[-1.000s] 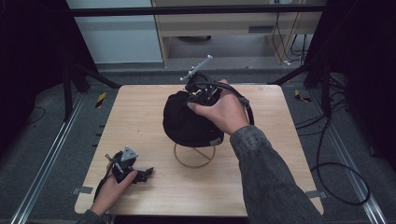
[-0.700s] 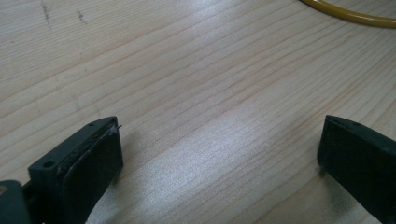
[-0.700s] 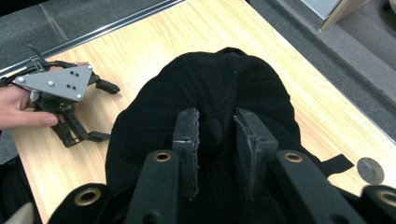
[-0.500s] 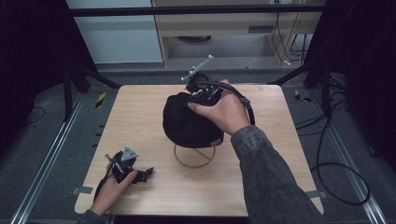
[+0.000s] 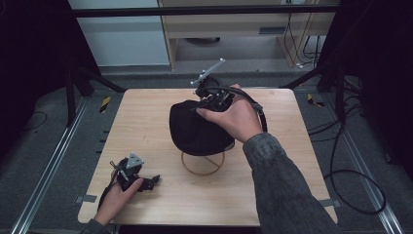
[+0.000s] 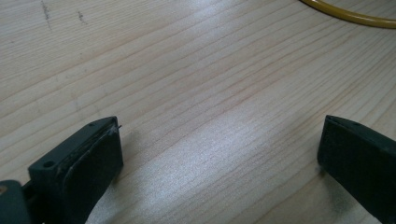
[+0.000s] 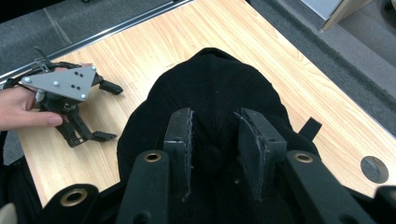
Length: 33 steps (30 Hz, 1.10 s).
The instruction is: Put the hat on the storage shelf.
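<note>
A black cap [image 5: 195,131] sits over a stand whose yellow wire ring [image 5: 202,166] rests on the wooden table [image 5: 141,112]. My right gripper [image 5: 208,103] is on the cap's far top side, held from above by the hand. In the right gripper view its jaws [image 7: 212,119] stand close together with the cap's [image 7: 210,88] crown fabric bunched between the pads. My left gripper [image 5: 150,181] lies at the table's front left, held in the hand. Its jaws [image 6: 219,135] are wide open over bare wood. The yellow ring [image 6: 345,14] shows at the top right of the left gripper view.
The left gripper [image 7: 111,112] with its grey plate also appears in the right gripper view, left of the cap. A round hole [image 7: 373,169] is in the tabletop near one edge. Dark frame rails and cables surround the table on the floor.
</note>
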Each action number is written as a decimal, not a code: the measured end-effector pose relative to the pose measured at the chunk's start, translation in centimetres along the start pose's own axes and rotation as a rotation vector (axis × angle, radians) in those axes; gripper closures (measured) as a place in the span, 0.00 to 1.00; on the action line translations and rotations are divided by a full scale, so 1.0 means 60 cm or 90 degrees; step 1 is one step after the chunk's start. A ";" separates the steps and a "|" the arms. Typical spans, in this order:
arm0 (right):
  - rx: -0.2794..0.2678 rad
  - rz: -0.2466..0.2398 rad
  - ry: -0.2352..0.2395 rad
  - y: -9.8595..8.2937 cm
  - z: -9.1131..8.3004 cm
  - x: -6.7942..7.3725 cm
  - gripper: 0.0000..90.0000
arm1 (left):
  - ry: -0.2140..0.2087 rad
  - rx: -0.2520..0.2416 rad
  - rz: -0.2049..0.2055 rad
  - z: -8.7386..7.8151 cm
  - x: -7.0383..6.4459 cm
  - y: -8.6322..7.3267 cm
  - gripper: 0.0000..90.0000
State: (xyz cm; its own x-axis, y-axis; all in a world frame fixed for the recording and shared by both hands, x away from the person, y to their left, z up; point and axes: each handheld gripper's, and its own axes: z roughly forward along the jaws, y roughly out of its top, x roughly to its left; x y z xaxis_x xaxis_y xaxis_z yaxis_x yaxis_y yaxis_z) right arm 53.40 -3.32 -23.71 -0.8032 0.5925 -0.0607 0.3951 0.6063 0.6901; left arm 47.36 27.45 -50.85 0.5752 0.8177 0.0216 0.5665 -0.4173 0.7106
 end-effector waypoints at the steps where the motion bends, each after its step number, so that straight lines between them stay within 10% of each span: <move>1: 0.000 0.000 0.000 0.000 0.000 0.001 0.72 | 0.000 0.000 0.001 0.000 0.000 0.000 0.00; 20: -0.020 -0.001 -0.002 -0.009 -0.018 0.015 0.61 | 0.001 -0.001 -0.001 0.000 0.000 0.000 0.00; 33: -0.044 0.030 -0.030 -0.020 -0.025 0.020 0.30 | 0.001 -0.001 -0.001 0.000 0.000 0.000 0.00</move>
State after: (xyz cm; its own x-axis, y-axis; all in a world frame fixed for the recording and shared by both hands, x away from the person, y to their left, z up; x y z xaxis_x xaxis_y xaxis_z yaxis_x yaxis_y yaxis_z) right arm 51.28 -4.13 -23.53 -0.7620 0.6447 -0.0602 0.3986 0.5403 0.7410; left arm 47.36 27.44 -50.86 0.5736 0.8188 0.0210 0.5664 -0.4151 0.7119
